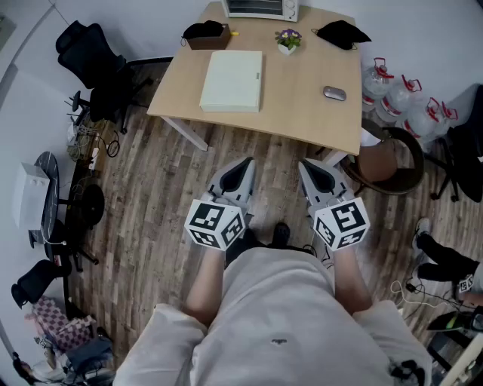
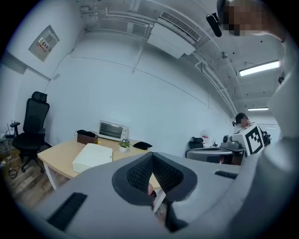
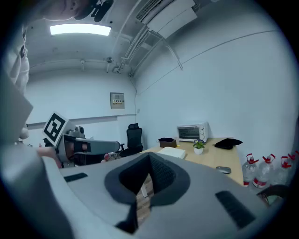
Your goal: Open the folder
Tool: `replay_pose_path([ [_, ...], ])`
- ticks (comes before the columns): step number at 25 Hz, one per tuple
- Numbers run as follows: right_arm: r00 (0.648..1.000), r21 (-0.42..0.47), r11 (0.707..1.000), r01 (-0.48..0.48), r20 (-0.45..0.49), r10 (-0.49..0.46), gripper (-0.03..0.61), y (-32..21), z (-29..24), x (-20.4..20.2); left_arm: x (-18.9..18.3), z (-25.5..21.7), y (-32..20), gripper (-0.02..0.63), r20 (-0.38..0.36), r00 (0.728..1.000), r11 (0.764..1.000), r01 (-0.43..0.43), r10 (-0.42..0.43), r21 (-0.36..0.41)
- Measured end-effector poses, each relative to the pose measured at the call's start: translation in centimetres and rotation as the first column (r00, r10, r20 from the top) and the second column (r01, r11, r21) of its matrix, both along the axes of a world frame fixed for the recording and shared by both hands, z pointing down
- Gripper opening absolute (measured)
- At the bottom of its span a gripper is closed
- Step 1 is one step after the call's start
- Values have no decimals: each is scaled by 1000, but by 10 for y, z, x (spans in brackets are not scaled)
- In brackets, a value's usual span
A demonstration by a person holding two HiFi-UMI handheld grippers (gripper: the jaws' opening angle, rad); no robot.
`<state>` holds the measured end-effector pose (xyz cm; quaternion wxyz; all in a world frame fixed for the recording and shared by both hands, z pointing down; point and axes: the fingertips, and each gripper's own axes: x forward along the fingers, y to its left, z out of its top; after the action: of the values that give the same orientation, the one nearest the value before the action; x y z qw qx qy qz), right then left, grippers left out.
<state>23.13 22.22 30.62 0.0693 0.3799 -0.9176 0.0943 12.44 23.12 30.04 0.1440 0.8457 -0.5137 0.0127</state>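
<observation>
A closed white folder (image 1: 232, 81) lies flat on the left half of the wooden table (image 1: 302, 113); it also shows as the folder (image 2: 92, 157) in the left gripper view and as the folder (image 3: 172, 152) in the right gripper view. Both grippers are held close to the person's body, well short of the table. The left gripper (image 1: 243, 170) is shut with nothing in it, its tips (image 2: 152, 155) meeting in its own view. The right gripper (image 1: 309, 169) is shut and empty too, its tips (image 3: 150, 156) closed.
On the table stand a toaster oven (image 1: 260, 8), a small potted plant (image 1: 287, 40), a brown box (image 1: 207, 35), a black cloth (image 1: 341, 33) and a mouse (image 1: 334, 93). A black office chair (image 1: 94, 64) stands left; water bottles (image 1: 400, 102) and a brown chair (image 1: 389, 162) stand right.
</observation>
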Motion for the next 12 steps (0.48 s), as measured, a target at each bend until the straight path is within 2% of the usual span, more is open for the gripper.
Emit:
replay_pose_path([
  [6, 1000, 3, 1000, 25, -10, -25, 3, 6, 1, -3, -1, 1, 5, 3, 21, 1000, 1000, -1, 1, -1],
  [9, 999, 2, 1000, 27, -22, -27, 3, 5, 3, -3, -3, 1, 7, 3, 7, 1000, 1000, 11, -11, -4],
  [12, 1000, -19, 1000, 21, 23, -20, 3, 5, 4, -2, -7, 1, 11, 3, -14, 1000, 1000, 23, -23, 1],
])
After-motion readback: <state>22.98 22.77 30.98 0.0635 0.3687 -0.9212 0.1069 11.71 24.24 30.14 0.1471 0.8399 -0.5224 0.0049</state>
